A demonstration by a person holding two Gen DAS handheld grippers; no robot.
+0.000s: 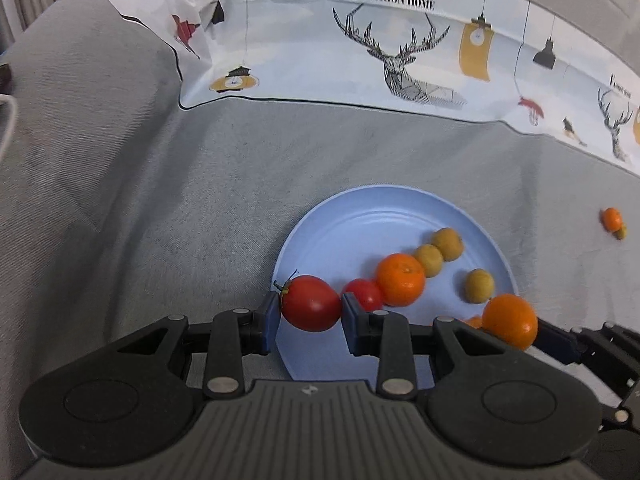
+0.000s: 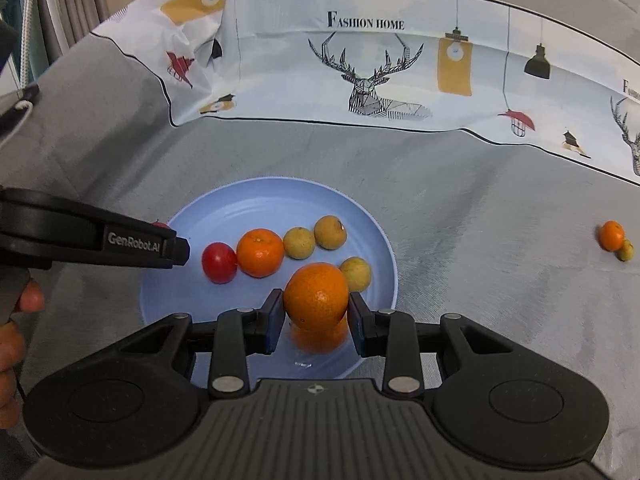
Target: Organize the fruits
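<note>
A light blue plate [image 1: 360,216] [image 2: 280,196] sits on grey cloth. My left gripper [image 1: 310,310] is shut on a red tomato [image 1: 310,303] just above the plate's left rim. My right gripper [image 2: 316,312] is shut on an orange [image 2: 316,296] [image 1: 510,320] held above the plate's near side. On the plate lie a small red tomato [image 2: 219,262] [image 1: 364,294], an orange [image 2: 260,252] [image 1: 400,279] and three yellow-brown round fruits [image 2: 330,232] [image 1: 479,286]. The left gripper also shows in the right wrist view [image 2: 176,250].
A small orange [image 2: 611,235] [image 1: 612,219] with a yellow-brown fruit [image 2: 625,250] against it lies on the cloth far right of the plate. A white printed cloth [image 2: 360,68] covers the back. A person's hand [image 2: 16,320] is at the left edge.
</note>
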